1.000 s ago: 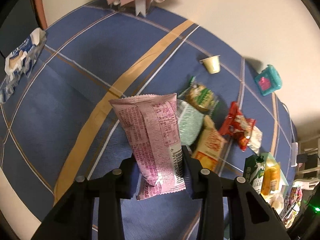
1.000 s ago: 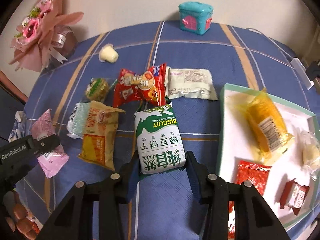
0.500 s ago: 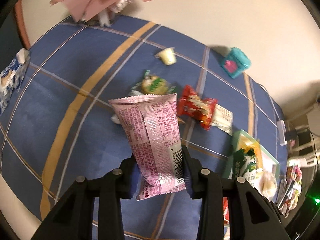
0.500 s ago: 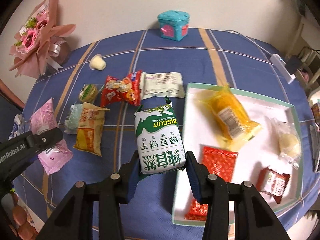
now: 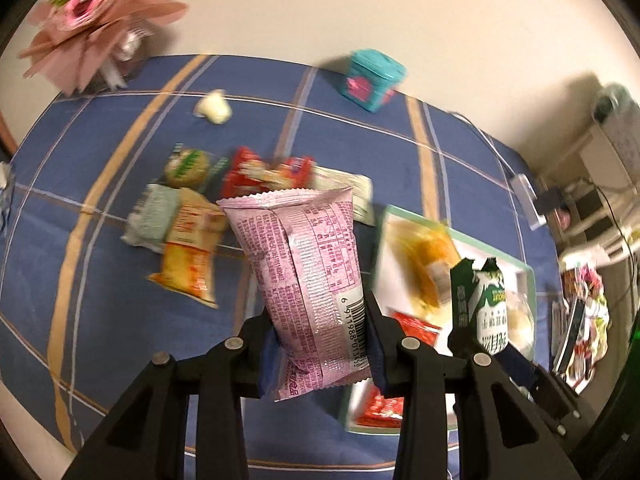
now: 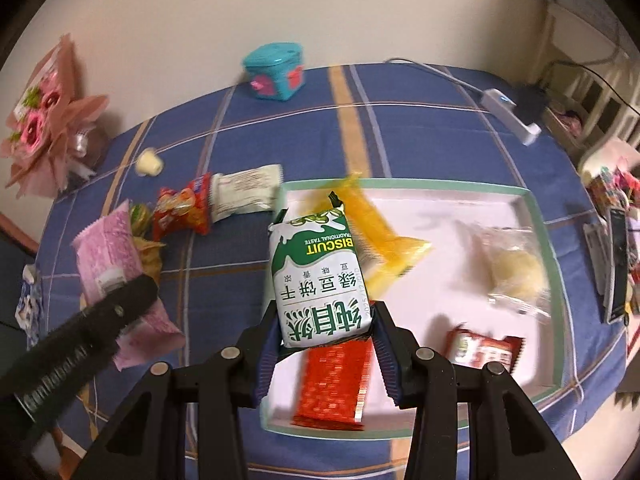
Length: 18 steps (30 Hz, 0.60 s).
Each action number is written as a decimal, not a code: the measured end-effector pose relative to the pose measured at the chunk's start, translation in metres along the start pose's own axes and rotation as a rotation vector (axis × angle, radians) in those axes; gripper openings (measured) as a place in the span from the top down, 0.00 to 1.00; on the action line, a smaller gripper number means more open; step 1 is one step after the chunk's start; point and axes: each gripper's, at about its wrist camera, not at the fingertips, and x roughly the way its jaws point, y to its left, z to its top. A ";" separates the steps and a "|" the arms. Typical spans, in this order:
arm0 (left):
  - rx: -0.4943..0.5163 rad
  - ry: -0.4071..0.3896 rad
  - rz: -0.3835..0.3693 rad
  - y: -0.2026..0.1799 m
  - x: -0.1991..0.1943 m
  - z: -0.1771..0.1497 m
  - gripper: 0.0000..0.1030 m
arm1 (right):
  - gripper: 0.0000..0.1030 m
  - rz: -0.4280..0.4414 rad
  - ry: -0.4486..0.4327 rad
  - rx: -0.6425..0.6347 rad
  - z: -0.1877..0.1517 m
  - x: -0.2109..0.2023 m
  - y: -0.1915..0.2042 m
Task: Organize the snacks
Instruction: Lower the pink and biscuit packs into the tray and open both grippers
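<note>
The left claw (image 5: 320,344) pinches a pink snack packet (image 5: 308,276) by its lower end, the packet standing upright between the pads with its barcode side facing the camera. The right claw (image 6: 326,340) pinches a green-and-white biscuit packet (image 6: 318,276) the same way, held over the near left part of the white tray (image 6: 536,216) with the pale green rim. Both packets are clear of the blue checked tabletop (image 6: 420,120).

Inside the tray lie a yellow-orange wrapped snack (image 6: 384,236), a clear bag with a pale snack (image 6: 512,268), a red flat sachet (image 6: 332,384) and a small red-brown wrapped sweet (image 6: 484,350).

Left of the tray, loose on the tabletop, are a white packet (image 6: 244,192) touching a red packet (image 6: 182,210), a round green-wrapped biscuit (image 5: 188,166), a pale green packet (image 5: 154,218) and an orange packet (image 5: 190,252) overlapping it. A small jelly cup (image 6: 149,162) lies farther back, well apart from the teal toy box (image 6: 276,72) near the wall. A pink paper bouquet (image 6: 44,120) stands at the far left edge
</note>
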 end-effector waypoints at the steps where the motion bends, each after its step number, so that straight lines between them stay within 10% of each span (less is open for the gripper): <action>1: 0.015 0.005 -0.003 -0.008 0.002 -0.002 0.62 | 0.55 -0.004 0.000 0.011 0.001 -0.001 -0.006; 18: 0.204 0.070 -0.017 -0.100 0.026 -0.032 0.62 | 0.55 -0.046 0.006 0.238 0.005 -0.007 -0.120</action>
